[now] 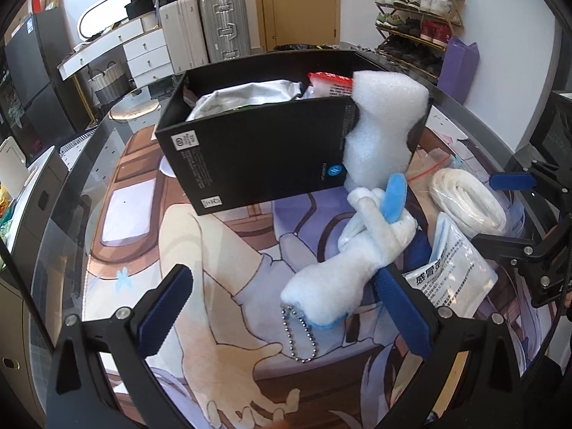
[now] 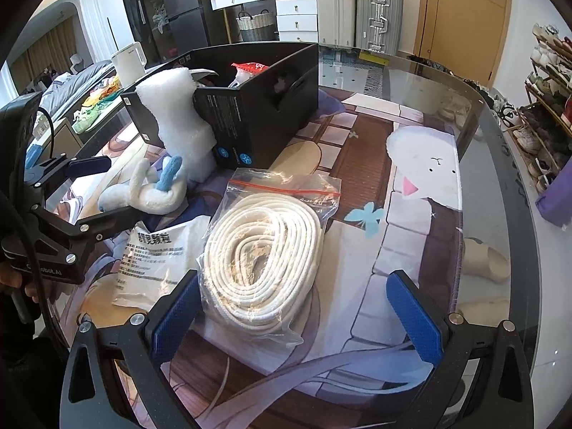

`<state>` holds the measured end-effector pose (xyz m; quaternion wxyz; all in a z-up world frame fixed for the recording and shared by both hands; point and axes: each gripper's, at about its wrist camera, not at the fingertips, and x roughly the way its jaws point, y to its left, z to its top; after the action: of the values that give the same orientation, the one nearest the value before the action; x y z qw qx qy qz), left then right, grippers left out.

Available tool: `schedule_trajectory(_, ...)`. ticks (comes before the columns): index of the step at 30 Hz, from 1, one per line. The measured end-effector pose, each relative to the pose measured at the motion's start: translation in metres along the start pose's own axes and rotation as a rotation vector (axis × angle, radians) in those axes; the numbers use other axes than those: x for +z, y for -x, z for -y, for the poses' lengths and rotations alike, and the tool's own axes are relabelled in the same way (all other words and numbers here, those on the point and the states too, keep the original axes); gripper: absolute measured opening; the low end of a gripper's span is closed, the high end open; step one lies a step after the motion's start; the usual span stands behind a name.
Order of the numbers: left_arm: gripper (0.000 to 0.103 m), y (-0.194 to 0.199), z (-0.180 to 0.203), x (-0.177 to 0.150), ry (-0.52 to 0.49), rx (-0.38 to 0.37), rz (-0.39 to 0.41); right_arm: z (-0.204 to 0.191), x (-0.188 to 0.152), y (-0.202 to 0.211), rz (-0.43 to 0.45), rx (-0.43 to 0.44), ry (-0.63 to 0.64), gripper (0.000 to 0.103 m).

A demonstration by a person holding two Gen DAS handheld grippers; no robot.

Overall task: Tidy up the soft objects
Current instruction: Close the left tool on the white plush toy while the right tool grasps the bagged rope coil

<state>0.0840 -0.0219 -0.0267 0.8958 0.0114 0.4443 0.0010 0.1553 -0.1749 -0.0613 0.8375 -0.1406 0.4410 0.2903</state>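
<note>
Both tools gape wide — left (image 1: 282,307) by the plush toy (image 1: 354,246), right (image 2: 296,311) over bagged rope (image 2: 264,257).

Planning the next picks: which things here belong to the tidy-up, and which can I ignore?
Job items:
black box
white foam piece
white plush toy
bagged rope coil
printed white sachet

Just lying about:
white kettle
suitcases
shoe rack
beige slipper

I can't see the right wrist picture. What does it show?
A bag of coiled white rope lies on the table between the open right gripper's blue fingers. Behind it stand a black box, white foam and a plush toy.
</note>
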Motion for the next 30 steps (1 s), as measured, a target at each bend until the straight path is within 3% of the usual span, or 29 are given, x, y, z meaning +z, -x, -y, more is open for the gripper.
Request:
schedule_trajectory(2,0.098,0.000,0.001,-0.001,-0.003,-0.010,-0.002,-0.001,0.000,-0.001,-0.001,-0.004,0.003,0.102)
schedule_trajectory(9,0.070,0.003,0.006,-0.002,-0.021,-0.073,0.009,-0.002,0.000,-0.002,-0.002,-0.013,0.008,0.102)
schedule_trajectory(15,0.052,0.007,0.012,-0.004,-0.055,-0.104,0.026,-0.002,-0.001,-0.001,-0.001,-0.014,0.008,0.102)
schedule_trajectory(23,0.043,0.010,0.011,-0.003,-0.050,-0.135,0.034,-0.004,0.001,0.000,0.017,-0.008,0.000,0.101)
schedule_trajectory(30,0.039,0.015,0.011,-0.005,-0.058,-0.159,0.043,-0.011,0.004,0.002,0.051,0.015,0.019,0.070)
